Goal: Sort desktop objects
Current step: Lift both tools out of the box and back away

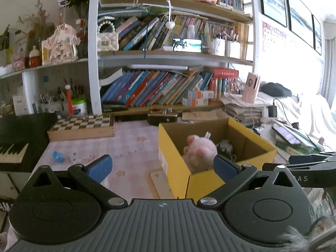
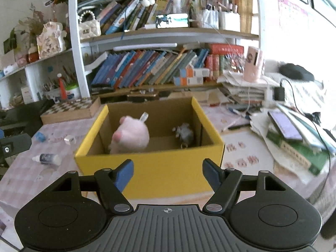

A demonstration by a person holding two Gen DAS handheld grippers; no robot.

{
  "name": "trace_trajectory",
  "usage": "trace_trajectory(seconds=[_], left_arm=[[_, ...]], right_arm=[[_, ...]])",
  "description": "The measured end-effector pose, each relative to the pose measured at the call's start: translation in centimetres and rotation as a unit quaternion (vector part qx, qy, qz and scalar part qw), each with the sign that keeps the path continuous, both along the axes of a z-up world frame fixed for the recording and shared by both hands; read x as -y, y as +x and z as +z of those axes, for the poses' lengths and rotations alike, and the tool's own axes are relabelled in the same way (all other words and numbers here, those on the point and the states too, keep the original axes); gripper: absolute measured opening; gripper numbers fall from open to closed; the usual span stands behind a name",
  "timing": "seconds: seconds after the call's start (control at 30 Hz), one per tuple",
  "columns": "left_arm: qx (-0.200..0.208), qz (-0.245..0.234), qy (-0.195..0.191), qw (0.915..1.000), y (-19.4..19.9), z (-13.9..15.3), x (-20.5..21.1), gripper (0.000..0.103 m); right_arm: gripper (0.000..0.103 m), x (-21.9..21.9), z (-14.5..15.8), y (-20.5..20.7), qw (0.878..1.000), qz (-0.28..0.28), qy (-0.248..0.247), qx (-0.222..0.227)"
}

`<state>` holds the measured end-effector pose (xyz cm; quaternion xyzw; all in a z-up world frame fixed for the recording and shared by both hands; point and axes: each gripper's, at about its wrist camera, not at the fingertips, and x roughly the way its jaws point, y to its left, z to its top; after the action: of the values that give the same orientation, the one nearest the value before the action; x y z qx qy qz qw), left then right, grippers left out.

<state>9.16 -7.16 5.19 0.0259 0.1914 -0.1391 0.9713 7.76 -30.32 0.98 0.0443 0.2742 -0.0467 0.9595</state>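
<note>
Pink plush toy (image 2: 131, 135): fuzzy, blurred, inside yellow cardboard box (image 2: 151, 168) at 9 o'clock.
Grey fluffy toy (image 2: 184, 134): box's 3 o'clock side.
Left gripper (image 1: 161, 166): fingers apart, empty.
Right gripper (image 2: 168, 173): fingers apart, empty.

We see our right tongs (image 2: 168, 173) open w/ nothing held, just before the yellow box (image 2: 147, 168), pink plush (image 2: 131, 135) & grey toy (image 2: 184, 134) inside.

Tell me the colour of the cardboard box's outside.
Yellow outside, plain brown inside; the box shows best in the right wrist view.
</note>
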Motion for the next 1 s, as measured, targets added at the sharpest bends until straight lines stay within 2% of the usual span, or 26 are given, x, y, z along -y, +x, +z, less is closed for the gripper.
trace_trajectory(seconds=[0.2, 0.63, 1.0], left_arm=[[-0.016, 0.001, 0.002, 0.9999, -1.5, -1.0, -2.0, 0.103], [-0.066, -0.005, 0.014, 0.9977, -4.5, -3.8, -5.1, 0.103], [-0.090, -0.012, 0.017, 0.9957, -6.5, -4.8, -7.2, 0.103]], right_arm=[[0.074, -2.3, -1.0, -2.1, 1.000, -0.013, 0.009, -0.018], [0.074, -7.8, -2.9, -5.4, 0.998, 0.011, 0.013, -0.056], [0.074, -10.5, -3.7, -7.4, 0.997, 0.017, 0.018, -0.073]])
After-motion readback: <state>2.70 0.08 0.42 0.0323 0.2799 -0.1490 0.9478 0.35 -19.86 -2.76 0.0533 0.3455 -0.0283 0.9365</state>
